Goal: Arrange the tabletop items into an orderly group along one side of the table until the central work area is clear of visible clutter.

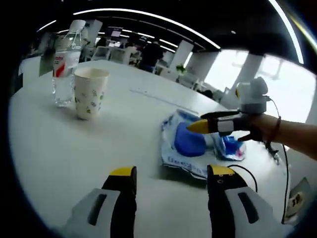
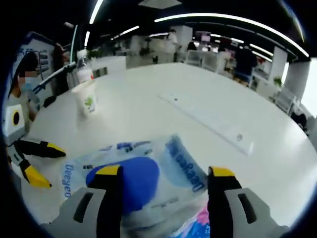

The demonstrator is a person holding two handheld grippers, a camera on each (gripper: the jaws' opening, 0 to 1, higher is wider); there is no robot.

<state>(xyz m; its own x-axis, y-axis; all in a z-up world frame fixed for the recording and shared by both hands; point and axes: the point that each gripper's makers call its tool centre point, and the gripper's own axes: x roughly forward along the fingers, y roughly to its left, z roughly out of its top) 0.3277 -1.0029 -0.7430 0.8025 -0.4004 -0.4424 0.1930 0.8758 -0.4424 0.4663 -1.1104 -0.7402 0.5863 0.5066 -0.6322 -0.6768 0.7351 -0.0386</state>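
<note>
Table (image 1: 148, 109): I see a broad white top, smooth and faintly glossy, with a long pale strip lying flat across the middle in both views.

Plastic bag (image 1: 198, 146): crinkled clear film with blue printed lettering and a solid blue rounded shape inside. It lies flat on the table, well apart from the cup and bottle. In the right gripper view the bag (image 2: 148, 178) sits right at my jaws, with a bit of pink showing at its near edge.

Paper cup (image 1: 90, 92): a tapered white cup with small green printed marks, standing upright with its mouth open. It stands just beside the bottle, and I see it far off in the right gripper view (image 2: 88, 100).

Water bottle (image 1: 65, 64): clear ribbed plastic with a white and red label, upright behind the cup.

Left gripper (image 1: 171, 174): my own jaws, grey with yellow tips, stand wide apart with bare table between them, just short of the bag's near edge. In the right gripper view it comes in from the left (image 2: 42, 166), its tips spread.

Right gripper (image 2: 166, 173): jaws spread wide over the bag, holding nothing that I can see. In the left gripper view (image 1: 203, 127) its yellow tip hovers over the blue shape; contact I cannot tell.

Hand (image 1: 262, 126): holds the right gripper, a band at the wrist.
</note>
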